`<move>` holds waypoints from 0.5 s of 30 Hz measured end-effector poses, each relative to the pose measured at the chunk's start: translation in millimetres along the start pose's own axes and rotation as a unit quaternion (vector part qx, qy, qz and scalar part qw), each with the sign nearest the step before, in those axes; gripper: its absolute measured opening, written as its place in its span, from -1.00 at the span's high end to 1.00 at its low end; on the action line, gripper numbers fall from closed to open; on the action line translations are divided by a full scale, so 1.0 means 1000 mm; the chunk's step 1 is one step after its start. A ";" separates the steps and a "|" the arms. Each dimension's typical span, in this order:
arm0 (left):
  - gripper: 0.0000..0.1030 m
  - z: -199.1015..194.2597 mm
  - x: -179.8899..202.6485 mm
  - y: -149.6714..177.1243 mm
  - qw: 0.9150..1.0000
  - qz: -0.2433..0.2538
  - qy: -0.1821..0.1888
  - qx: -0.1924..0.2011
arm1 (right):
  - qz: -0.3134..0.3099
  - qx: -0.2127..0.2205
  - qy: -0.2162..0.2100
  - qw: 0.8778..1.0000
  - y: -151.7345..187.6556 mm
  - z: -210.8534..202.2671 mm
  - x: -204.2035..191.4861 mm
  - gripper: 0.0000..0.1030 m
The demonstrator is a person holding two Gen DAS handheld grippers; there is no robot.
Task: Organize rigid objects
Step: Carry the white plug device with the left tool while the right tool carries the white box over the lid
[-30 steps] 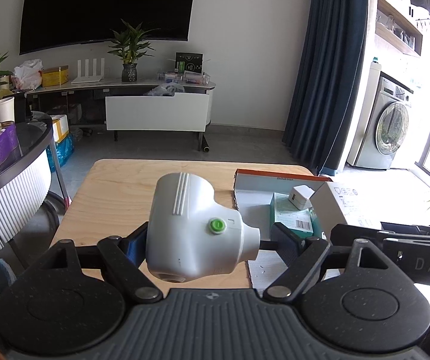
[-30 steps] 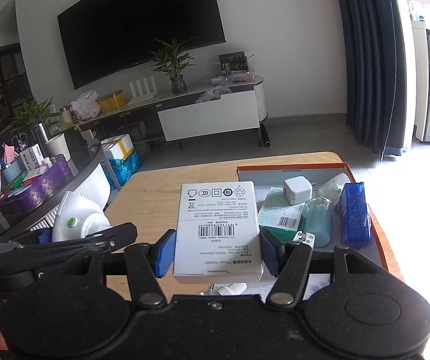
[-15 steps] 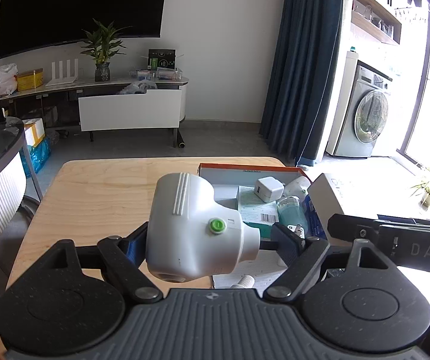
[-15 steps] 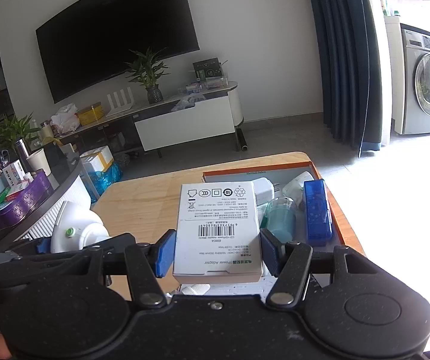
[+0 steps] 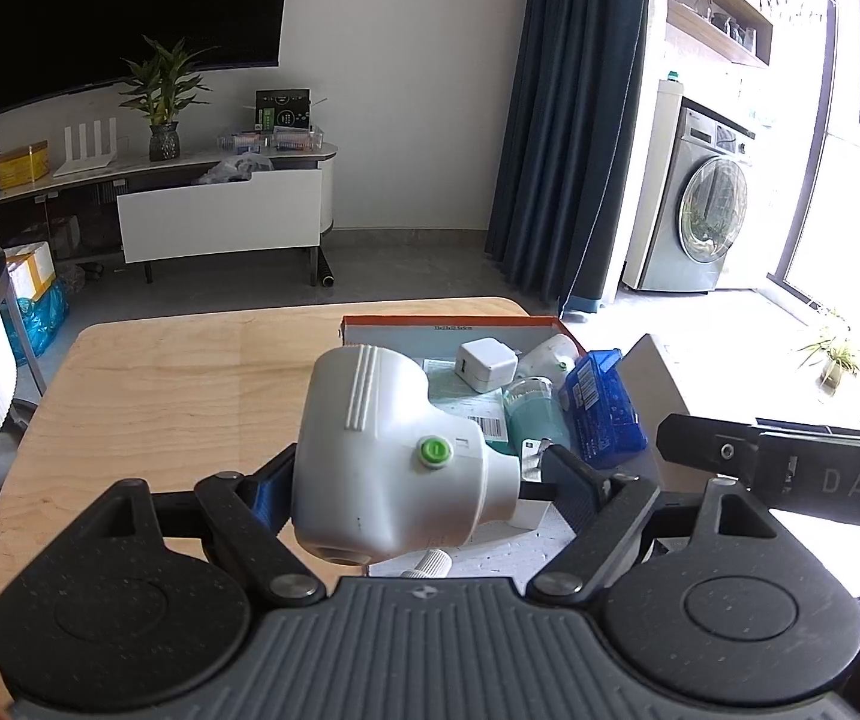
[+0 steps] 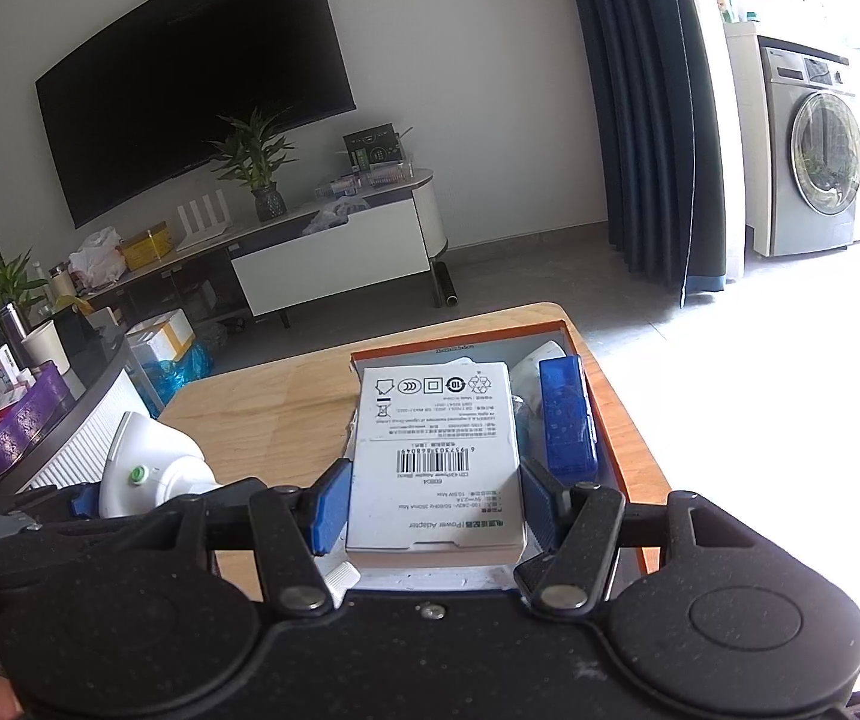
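My left gripper (image 5: 412, 480) is shut on a white plastic device with a green button (image 5: 394, 450), held above the wooden table (image 5: 178, 384). My right gripper (image 6: 433, 498) is shut on a white power adapter box (image 6: 436, 450), held over the orange-rimmed tray (image 6: 613, 402). The tray (image 5: 448, 324) holds a white charger cube (image 5: 487, 363), a blue box (image 5: 601, 408), a teal glass (image 5: 535, 408) and a teal packet. The white device also shows in the right wrist view (image 6: 148, 468), left of the box.
The tray sits at the table's right side near its edge. A small white cap (image 5: 427, 564) lies below the left gripper. A round counter with a purple tray (image 6: 16, 426) stands to the left. A TV console is beyond the table.
Both grippers have moved to the right and forward toward the tray, each still holding its object. The power adapter box now hangs over the tray's contents.
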State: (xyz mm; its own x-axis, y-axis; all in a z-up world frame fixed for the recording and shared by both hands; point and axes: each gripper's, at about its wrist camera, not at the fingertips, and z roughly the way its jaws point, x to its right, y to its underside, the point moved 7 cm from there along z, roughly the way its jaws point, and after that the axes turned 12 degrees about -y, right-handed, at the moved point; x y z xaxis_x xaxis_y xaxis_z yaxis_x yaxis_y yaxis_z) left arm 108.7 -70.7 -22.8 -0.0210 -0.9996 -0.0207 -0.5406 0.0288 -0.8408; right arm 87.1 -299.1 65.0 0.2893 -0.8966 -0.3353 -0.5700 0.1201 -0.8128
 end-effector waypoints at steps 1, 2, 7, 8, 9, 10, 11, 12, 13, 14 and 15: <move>-0.66 0.001 0.001 0.000 1.000 0.002 0.001 -0.001 | 0.001 0.000 0.002 1.000 0.000 0.000 0.002 -0.38; -0.66 0.002 0.003 0.000 1.000 0.004 0.003 -0.002 | 0.003 0.001 0.004 1.000 0.000 -0.001 0.004 -0.38; -0.66 0.004 0.009 0.001 1.000 0.008 0.008 -0.006 | 0.009 0.001 0.009 1.000 0.000 -0.002 0.009 -0.38; -0.66 0.005 0.009 0.001 1.000 0.008 0.008 -0.007 | 0.009 0.002 0.009 1.000 0.000 -0.002 0.010 -0.38; -0.66 0.006 0.009 0.001 1.000 0.008 0.008 -0.008 | 0.010 0.002 0.010 1.000 0.000 -0.002 0.010 -0.38; -0.66 0.007 0.010 0.001 1.000 0.008 0.009 -0.009 | 0.010 0.002 0.010 1.000 0.000 -0.001 0.010 -0.38; -0.66 0.007 0.011 0.002 1.000 0.008 0.009 -0.010 | 0.011 0.001 0.011 1.000 0.000 -0.001 0.011 -0.38; -0.66 0.008 0.012 0.002 1.000 0.009 0.010 -0.011 | 0.011 0.001 0.012 1.000 0.000 -0.001 0.012 -0.38; -0.66 0.008 0.013 0.002 1.000 0.009 0.009 -0.011 | 0.013 0.001 0.012 1.000 0.000 -0.001 0.013 -0.38; -0.66 0.009 0.014 0.003 1.000 0.010 0.009 -0.012 | 0.014 0.001 0.013 1.000 0.000 0.000 0.012 -0.38; -0.66 0.009 0.014 0.003 1.000 0.010 0.010 -0.012 | 0.015 0.001 0.014 1.000 0.000 0.001 0.012 -0.38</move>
State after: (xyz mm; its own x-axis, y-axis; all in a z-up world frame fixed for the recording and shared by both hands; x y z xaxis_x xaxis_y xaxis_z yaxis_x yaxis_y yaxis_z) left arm 114.6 -84.6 -30.4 -0.0484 -0.9985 -0.0268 -0.5607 0.0494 -0.8265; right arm 91.3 -309.1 60.6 0.2509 -0.9040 -0.3463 -0.5772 0.1475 -0.8032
